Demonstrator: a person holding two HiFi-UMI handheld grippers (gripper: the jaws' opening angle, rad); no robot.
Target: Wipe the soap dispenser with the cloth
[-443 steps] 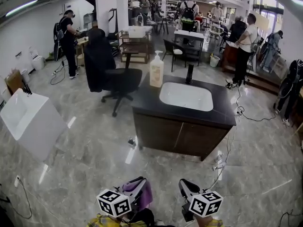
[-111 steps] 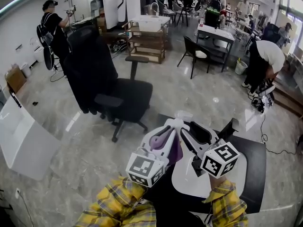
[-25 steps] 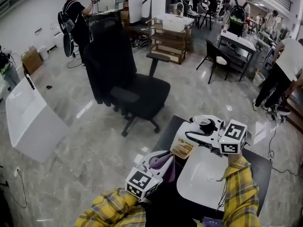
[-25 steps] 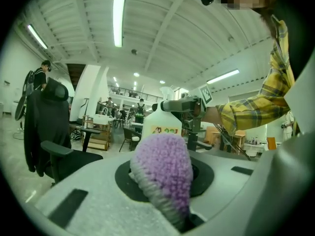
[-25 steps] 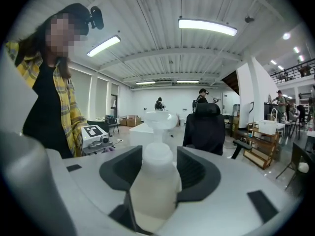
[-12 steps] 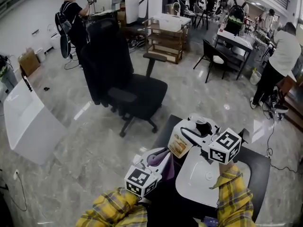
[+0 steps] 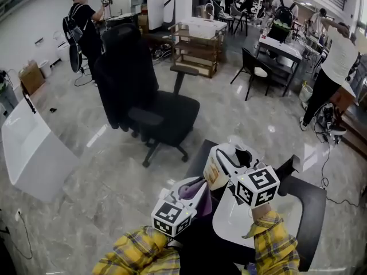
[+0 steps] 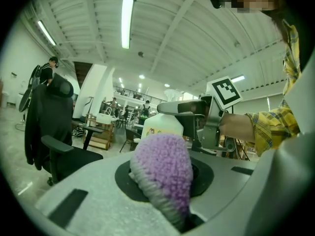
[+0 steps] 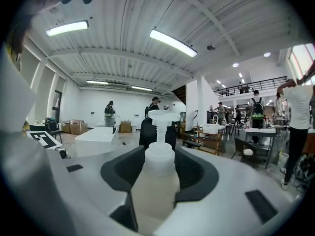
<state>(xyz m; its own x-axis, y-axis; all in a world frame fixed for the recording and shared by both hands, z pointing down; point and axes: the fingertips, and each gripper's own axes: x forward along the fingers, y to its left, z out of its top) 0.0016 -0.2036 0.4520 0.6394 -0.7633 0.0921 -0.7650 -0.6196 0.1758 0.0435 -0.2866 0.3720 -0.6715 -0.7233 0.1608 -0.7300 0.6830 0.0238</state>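
Right gripper (image 9: 158, 181) with its jaws clamped on the body of the cream plastic soap dispenser (image 9: 156, 173). The jaws have just been closing, and the bottle sits between them, its white pump head reaching past the jaw tips. Left gripper (image 8: 165, 191) closed on the fluffy purple cloth (image 8: 165, 168), which bulges out from between the jaws. In the head view the soap dispenser (image 7: 213, 168) is over the left edge of the black countertop (image 7: 312, 208), beside the white oval basin (image 7: 229, 225). The cloth (image 7: 189, 189) lies just beside it; contact cannot be made out.

Cloth (image 7: 191, 189) left of soap dispenser (image 7: 215, 166), beside sink (image 7: 227, 226)
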